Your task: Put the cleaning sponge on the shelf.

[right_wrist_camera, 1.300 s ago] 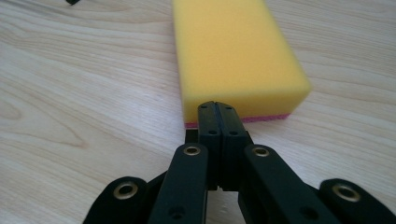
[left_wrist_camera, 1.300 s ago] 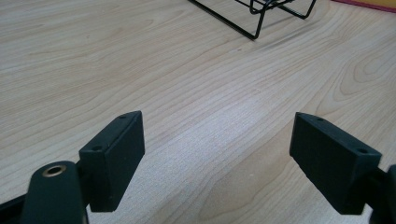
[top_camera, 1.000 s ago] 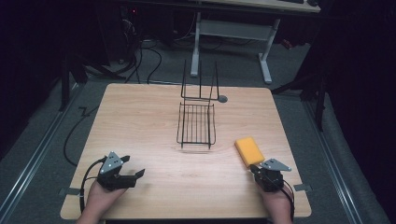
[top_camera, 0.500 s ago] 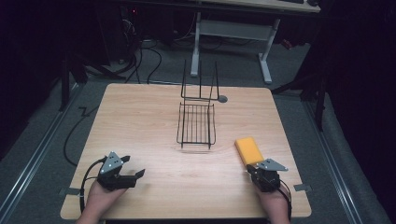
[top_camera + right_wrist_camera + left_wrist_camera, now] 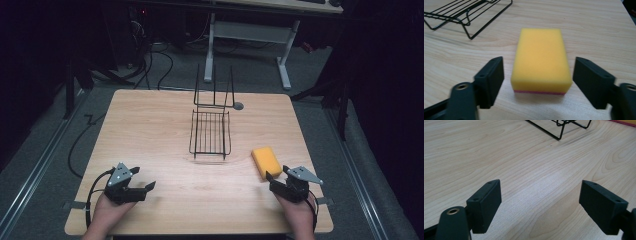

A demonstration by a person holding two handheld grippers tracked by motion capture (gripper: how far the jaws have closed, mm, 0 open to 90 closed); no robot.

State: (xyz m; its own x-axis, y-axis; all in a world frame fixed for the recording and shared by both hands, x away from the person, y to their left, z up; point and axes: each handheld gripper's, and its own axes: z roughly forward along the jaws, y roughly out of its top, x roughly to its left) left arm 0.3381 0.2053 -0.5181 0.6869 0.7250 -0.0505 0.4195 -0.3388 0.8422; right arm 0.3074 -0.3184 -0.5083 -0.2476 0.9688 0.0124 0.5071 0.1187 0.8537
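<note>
Currently we see the yellow sponge (image 5: 540,60) at lower right of the surface (image 5: 150,130), just ahead of the right tongs (image 5: 277,177), jaws spread either side, not touching. Left tongs (image 5: 148,188) gape empty at lower left; wire rack (image 5: 210,132) sits centre.

High view: table (image 5: 150,130) lit from above, surroundings nearly black, image soft. Gripper views bright and even, mild sheen on wood; near jaws blurred, faint motion blur on right gripper (image 5: 537,82), soft shadow under sponge (image 5: 541,61).

Dim lab, lone wooden table (image 5: 150,130), floor cables (image 5: 150,60), desk frame (image 5: 250,30) behind
</note>
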